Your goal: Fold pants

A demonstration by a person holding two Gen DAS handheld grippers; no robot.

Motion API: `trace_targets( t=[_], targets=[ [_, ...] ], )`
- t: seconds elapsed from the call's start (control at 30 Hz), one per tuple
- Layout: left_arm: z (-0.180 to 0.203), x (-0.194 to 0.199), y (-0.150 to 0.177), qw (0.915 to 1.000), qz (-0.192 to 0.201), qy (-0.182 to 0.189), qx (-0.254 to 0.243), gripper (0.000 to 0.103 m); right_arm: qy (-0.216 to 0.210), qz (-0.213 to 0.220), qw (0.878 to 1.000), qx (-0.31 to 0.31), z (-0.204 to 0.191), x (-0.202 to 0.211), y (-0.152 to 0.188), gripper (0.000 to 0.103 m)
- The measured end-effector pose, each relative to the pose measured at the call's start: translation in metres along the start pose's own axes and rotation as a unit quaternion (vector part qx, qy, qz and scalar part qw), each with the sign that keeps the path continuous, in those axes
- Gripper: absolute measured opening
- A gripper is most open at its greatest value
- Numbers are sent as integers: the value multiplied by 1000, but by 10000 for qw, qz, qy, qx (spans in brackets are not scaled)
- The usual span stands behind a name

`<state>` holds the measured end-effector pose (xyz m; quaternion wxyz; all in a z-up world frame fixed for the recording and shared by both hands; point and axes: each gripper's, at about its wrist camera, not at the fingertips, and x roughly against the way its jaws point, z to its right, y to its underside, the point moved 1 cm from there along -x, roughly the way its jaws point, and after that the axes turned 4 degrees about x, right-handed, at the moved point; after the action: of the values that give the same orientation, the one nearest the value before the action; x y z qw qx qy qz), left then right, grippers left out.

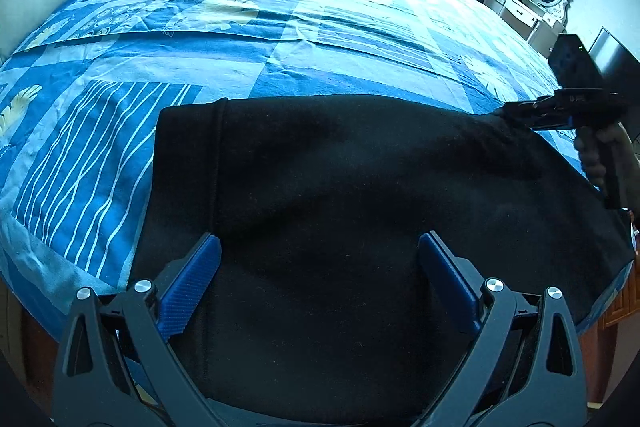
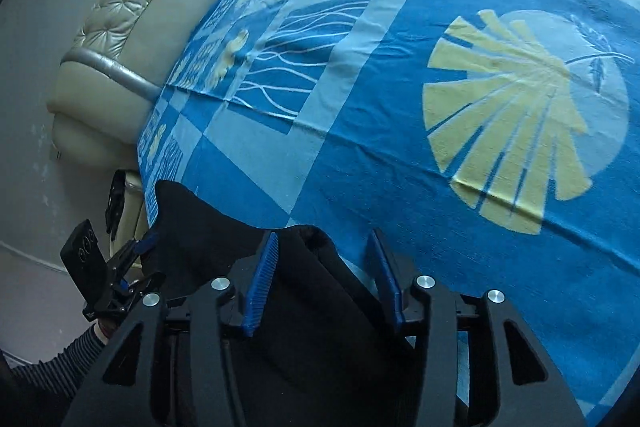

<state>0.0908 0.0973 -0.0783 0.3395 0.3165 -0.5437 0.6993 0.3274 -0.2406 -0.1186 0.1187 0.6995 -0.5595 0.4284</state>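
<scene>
Black pants [image 1: 340,187] on bedsheet [image 1: 280,27]; left tongs [image 1: 320,259] wide open above them; right tongs [image 2: 324,255] part-open, fold between, unpinched.

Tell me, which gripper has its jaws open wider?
The left gripper: its jaws stand far apart over the pants. The right gripper has its jaws closer together, on either side of a bunched edge of the pants.
</scene>
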Motion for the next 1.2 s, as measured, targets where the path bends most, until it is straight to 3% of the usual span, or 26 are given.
trace_targets(
  t=[0.03,0.07,0.1,0.27,0.37,0.47,0.7,0.9,1.0,1.07,1.1,1.2],
  targets=[
    [0,-1,0,10000,0,-4,-11,99,-44,7,10000,78,-4,1,-3,46],
    [0,-1,0,10000,5,-8,-23,99,-172,-17,9998,119,-5,0,-5,23],
    [1,-1,0,10000,11,-12,-36,100,-166,-58,9997,142,-6,1,-4,15],
    [1,-2,-2,10000,25,-58,4,100,421,283,9974,509,-26,15,-11,6],
    [0,-5,-4,10000,10,-72,-29,100,599,149,9969,478,-18,6,-14,6],
    [1,-6,-3,9999,-13,-91,-125,100,425,121,9987,266,-5,-7,-14,6],
    [0,-7,-3,9998,-11,-97,-176,100,-166,429,9982,-396,25,-2,-11,11],
    [0,-6,-3,9998,-2,-79,-206,100,355,1435,9820,-1179,61,71,14,16],
    [0,-7,-3,9998,-13,-81,-194,100,495,1988,9696,-1340,72,132,54,33],
    [1,-6,-3,9998,-21,-93,-184,100,639,2328,9587,-1505,84,178,90,39],
    [1,-6,-3,9998,-19,-94,-179,100,702,2480,9527,-1611,91,201,110,47],
    [2,-3,-3,9998,10,-119,-178,100,1047,2937,9283,-2025,117,271,178,51]
  ],
)
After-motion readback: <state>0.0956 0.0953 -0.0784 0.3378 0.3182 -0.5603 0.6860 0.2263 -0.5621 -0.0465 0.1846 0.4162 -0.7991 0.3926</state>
